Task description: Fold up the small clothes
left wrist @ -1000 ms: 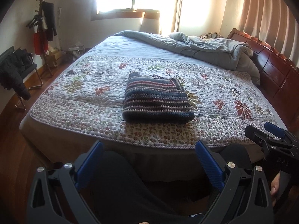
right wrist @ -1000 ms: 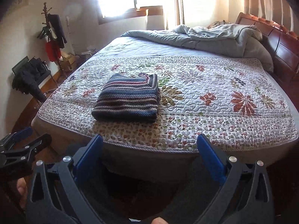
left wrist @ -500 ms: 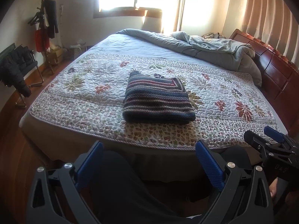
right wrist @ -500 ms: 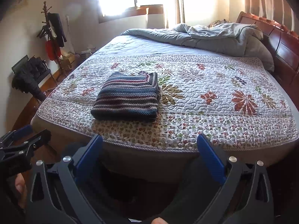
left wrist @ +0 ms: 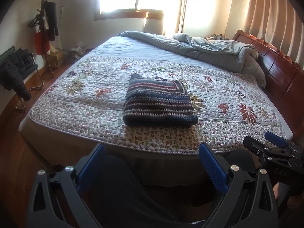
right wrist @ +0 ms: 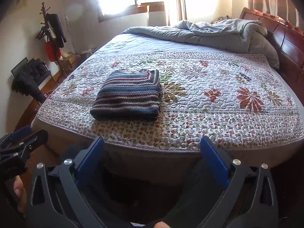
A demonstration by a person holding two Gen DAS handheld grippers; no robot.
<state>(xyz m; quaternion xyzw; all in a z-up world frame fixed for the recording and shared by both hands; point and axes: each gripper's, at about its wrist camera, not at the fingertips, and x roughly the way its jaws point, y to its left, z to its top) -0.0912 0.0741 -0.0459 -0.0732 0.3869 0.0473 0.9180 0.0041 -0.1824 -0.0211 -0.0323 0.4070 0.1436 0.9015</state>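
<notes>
A striped knit garment (left wrist: 158,104) lies folded into a neat rectangle on the floral quilt (left wrist: 218,102), near the bed's front edge. It also shows in the right wrist view (right wrist: 129,96). My left gripper (left wrist: 152,163) is open and empty, held back from the bed below its front edge. My right gripper (right wrist: 152,155) is open and empty too, likewise short of the bed. Each gripper shows at the side of the other's view: the right one (left wrist: 269,148) and the left one (right wrist: 24,138).
A rumpled grey duvet (left wrist: 209,47) lies at the far end of the bed by the wooden headboard (left wrist: 281,68). A coat rack (left wrist: 45,28) and a chair with dark clothes (left wrist: 15,72) stand at the left. Wooden floor lies around the bed.
Both grippers have drifted slightly, so the view tilts a little. The folded garment has not moved and both grippers stay open.
</notes>
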